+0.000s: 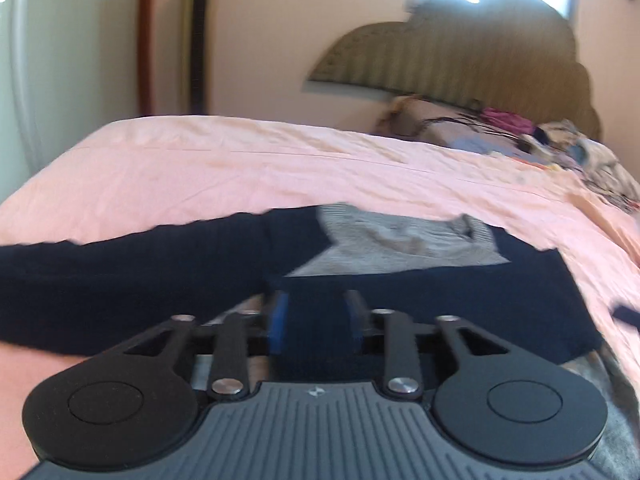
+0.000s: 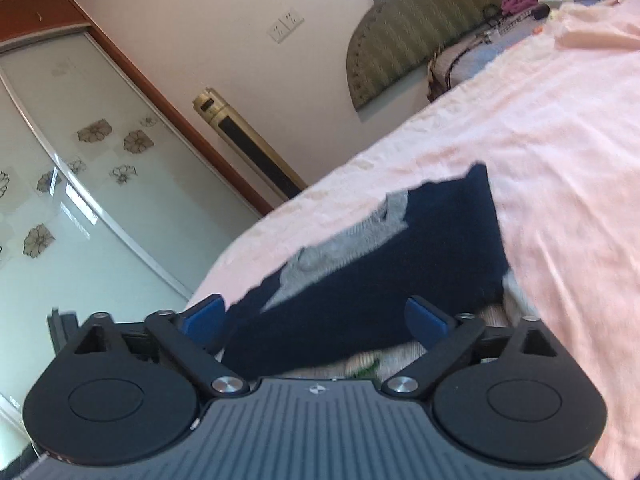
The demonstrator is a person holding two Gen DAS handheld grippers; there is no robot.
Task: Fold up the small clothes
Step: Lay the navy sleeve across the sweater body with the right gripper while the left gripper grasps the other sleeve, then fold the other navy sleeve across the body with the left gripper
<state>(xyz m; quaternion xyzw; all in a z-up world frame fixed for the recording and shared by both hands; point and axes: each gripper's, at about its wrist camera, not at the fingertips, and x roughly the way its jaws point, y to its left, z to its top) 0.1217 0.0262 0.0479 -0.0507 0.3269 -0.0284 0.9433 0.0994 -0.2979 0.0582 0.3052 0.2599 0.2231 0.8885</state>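
A navy sweater (image 1: 420, 304) with a grey collar panel (image 1: 400, 248) lies on the pink bed sheet (image 1: 240, 168). One sleeve stretches left in the left wrist view. My left gripper (image 1: 318, 318) is open, its blue pads straddling the sweater's near hem, low over the cloth. In the right wrist view the same sweater (image 2: 380, 280) lies partly folded, grey collar (image 2: 336, 248) showing. My right gripper (image 2: 320, 316) is wide open, its jaws on either side of the sweater's near edge, not closed on it.
A pile of mixed clothes (image 1: 560, 148) lies at the head of the bed by the padded headboard (image 1: 460, 60). A light striped garment (image 2: 384, 360) lies under the sweater. A glass wardrobe door (image 2: 80, 180) and a tower fan (image 2: 248, 148) stand beyond the bed's edge.
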